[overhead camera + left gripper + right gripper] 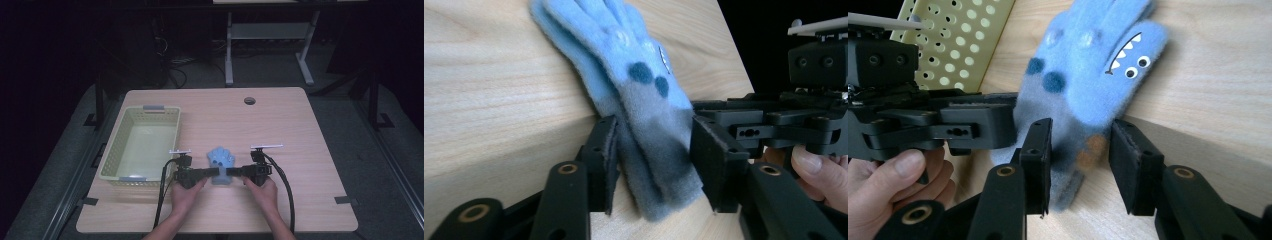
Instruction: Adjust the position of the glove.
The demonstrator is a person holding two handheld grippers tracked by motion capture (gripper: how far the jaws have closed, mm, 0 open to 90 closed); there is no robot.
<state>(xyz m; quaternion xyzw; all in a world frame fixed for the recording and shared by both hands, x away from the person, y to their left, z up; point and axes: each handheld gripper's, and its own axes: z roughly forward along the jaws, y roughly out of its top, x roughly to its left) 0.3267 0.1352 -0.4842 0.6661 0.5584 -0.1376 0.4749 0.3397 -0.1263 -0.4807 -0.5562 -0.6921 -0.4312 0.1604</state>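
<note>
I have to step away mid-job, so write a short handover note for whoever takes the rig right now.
Left tool: jaws straddle the cuff end of the blue glove from the left side; not clearly pinching it yet.
Right tool: jaws straddle the same cuff end from the right, a gap showing on one side.
The glove lies flat on the table, fingers pointing away from the person.
The yellow basket sits left of the glove, nothing visible inside.
Done: both tools positioned at the cuff.
Left: likely close on the glove, lift it, and perhaps move it to the basket.
</note>
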